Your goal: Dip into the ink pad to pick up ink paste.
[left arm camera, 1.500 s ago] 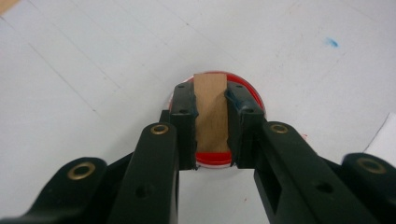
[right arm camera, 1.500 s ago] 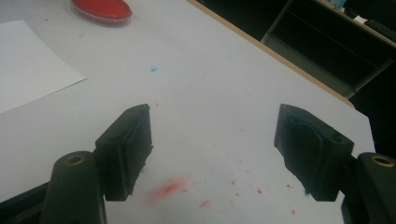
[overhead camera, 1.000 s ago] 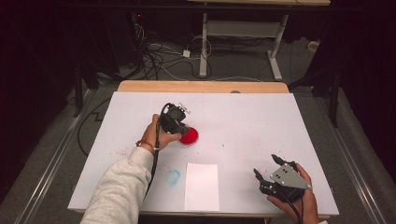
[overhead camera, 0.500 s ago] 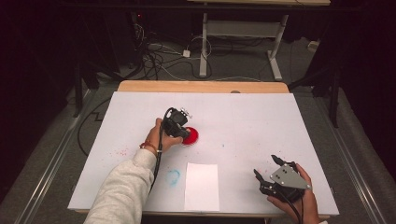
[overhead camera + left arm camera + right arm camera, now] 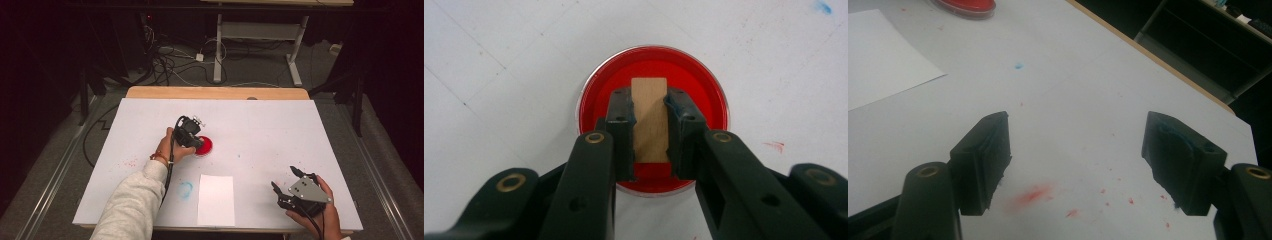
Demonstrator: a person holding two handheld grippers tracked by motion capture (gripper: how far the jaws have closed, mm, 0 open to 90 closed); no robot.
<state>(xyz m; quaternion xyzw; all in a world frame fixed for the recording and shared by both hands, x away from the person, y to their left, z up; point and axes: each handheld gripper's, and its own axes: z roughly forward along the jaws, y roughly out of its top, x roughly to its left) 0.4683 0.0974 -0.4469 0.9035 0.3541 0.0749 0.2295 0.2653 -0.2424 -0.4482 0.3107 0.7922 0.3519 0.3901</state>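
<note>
White surface [image 5: 280, 130], wide and speckled with red and blue paint marks. Blank sheet of paper [image 5: 216, 199] near the front edge, well apart from the round red ink dish [image 5: 709, 100] at mid-surface. Left gripper [image 5: 650, 107] directly over that dish, clamped tight on a small wooden stamp block [image 5: 650, 90], block end down in the red. Right gripper [image 5: 1075, 160] low at the front right corner, spread wide, holding nothing. To do this step well: press straight down, keep the block level for an even coat, lift vertically without dragging, grip kept firm before carrying toward the paper.
</note>
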